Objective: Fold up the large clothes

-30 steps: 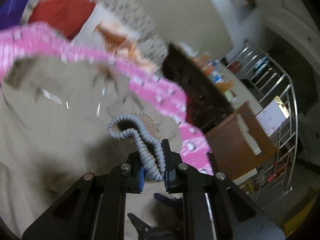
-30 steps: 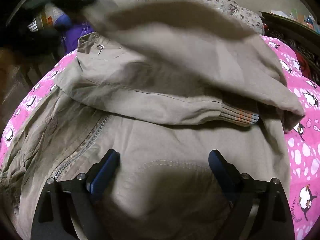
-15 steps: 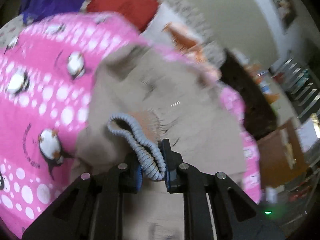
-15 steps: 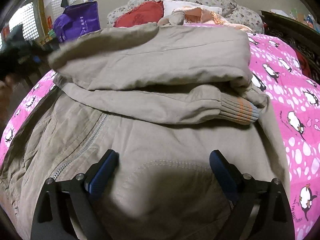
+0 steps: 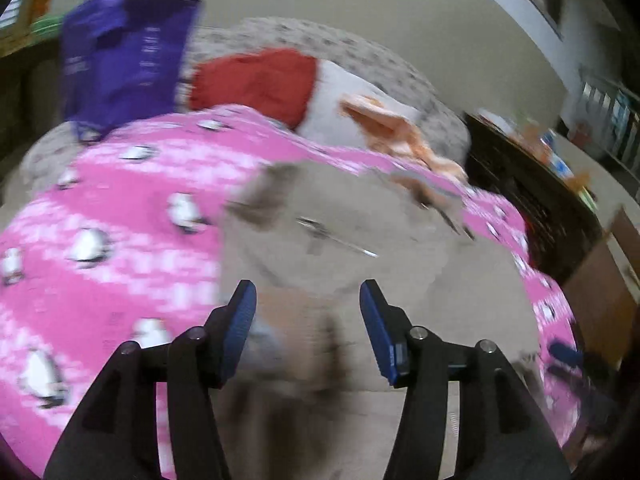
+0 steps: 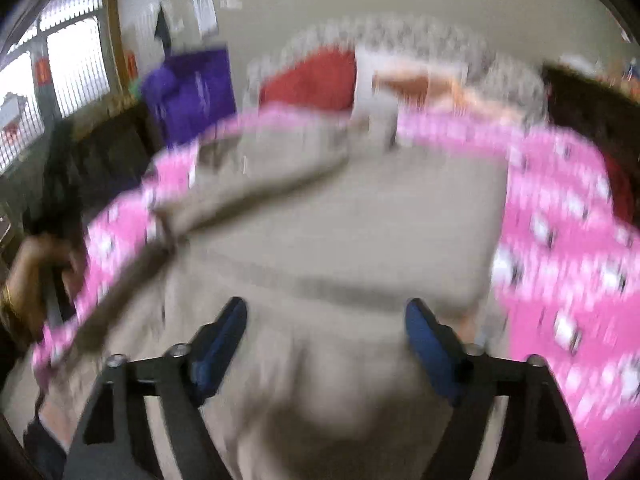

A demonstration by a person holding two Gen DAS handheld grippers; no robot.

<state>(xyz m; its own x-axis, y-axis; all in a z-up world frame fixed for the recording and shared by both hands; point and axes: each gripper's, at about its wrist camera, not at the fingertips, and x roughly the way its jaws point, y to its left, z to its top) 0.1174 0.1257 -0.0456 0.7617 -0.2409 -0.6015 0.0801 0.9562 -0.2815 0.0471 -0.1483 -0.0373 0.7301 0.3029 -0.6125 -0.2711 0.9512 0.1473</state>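
The left gripper point(image 5: 306, 316), its jaws just spread, no longer pinches the ribbed grey cuff it carried a second ago; nothing sits between its pads. The right gripper point(image 6: 326, 344), jaws just narrowed but apart and empty, hovers over the tan jacket point(image 6: 360, 216), now lying sleeve-folded on the pink penguin bedspread point(image 5: 100, 216), likely awaiting the next fold.

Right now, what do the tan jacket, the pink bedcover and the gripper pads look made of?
Tan jacket: woven, matte cloth, probably cotton or a blend; it creases softly and shows no sheen. Pink bedcover: soft printed fabric with penguins, maybe fleece; blur hides the nap. Left gripper pads: blue, likely rubber or plastic, on black rigid fingers.
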